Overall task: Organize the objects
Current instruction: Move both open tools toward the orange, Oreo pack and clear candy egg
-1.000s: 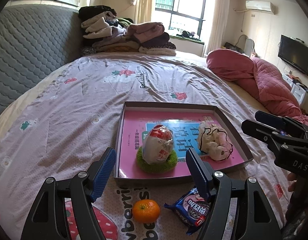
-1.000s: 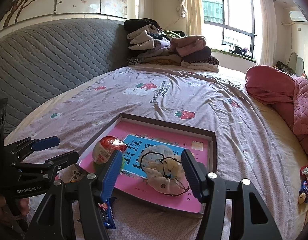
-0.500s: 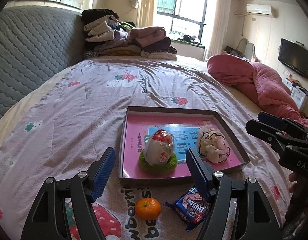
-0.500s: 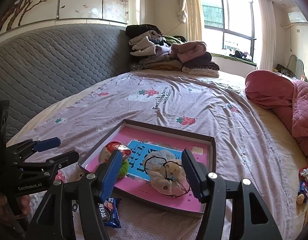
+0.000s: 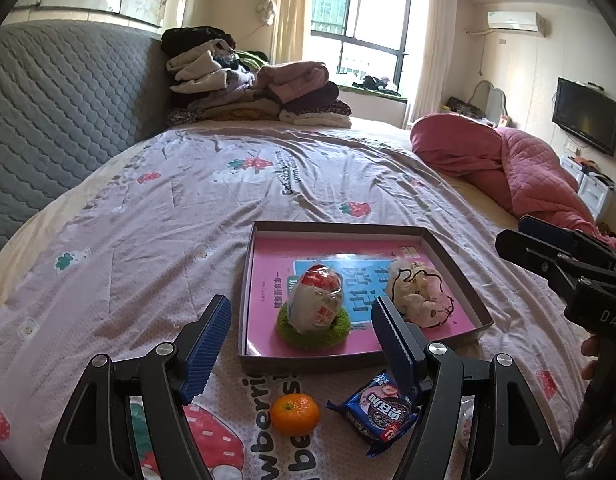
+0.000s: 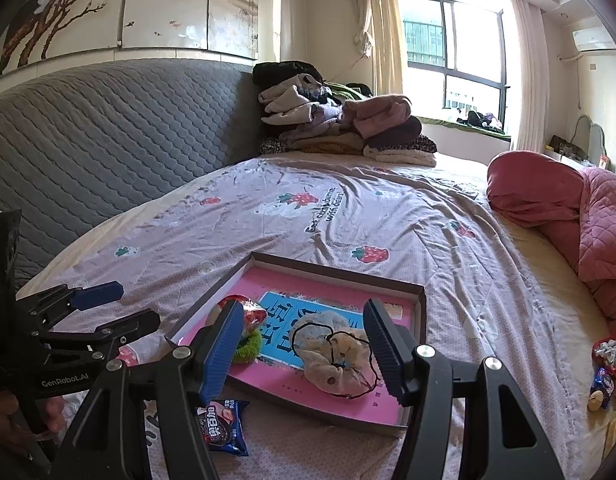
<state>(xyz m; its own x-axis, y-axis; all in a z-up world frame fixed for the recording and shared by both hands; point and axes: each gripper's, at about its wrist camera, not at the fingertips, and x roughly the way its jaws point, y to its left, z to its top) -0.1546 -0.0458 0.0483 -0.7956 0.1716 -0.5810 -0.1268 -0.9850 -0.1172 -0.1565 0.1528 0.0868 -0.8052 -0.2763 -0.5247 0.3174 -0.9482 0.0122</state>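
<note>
A shallow pink-bottomed box (image 5: 268, 350) (image 6: 417, 300) lies on the bed. In it a wrapped red-and-white snack (image 5: 315, 300) (image 6: 254, 314) sits on a green scrunchie (image 5: 311, 334) (image 6: 248, 348), with a cream scrunchie (image 5: 417, 296) (image 6: 335, 356) beside them. In front of the box lie an orange mandarin (image 5: 295, 414) and a blue cookie packet (image 5: 377, 412) (image 6: 224, 426). My left gripper (image 5: 302, 330) hovers open above the mandarin and the packet. My right gripper (image 6: 304, 336) is open above the cream scrunchie, holding nothing.
A grey quilted headboard (image 5: 60, 92) runs along the left. Folded clothes (image 5: 252, 88) are piled at the far end of the bed, a pink quilt (image 5: 527, 168) at the right. More wrapped snacks (image 6: 605, 368) lie at the bed's right edge.
Both grippers have drawn back a little from the box, so it looks smaller and lower in both views. The objects have not moved, and both grippers stay open.
</note>
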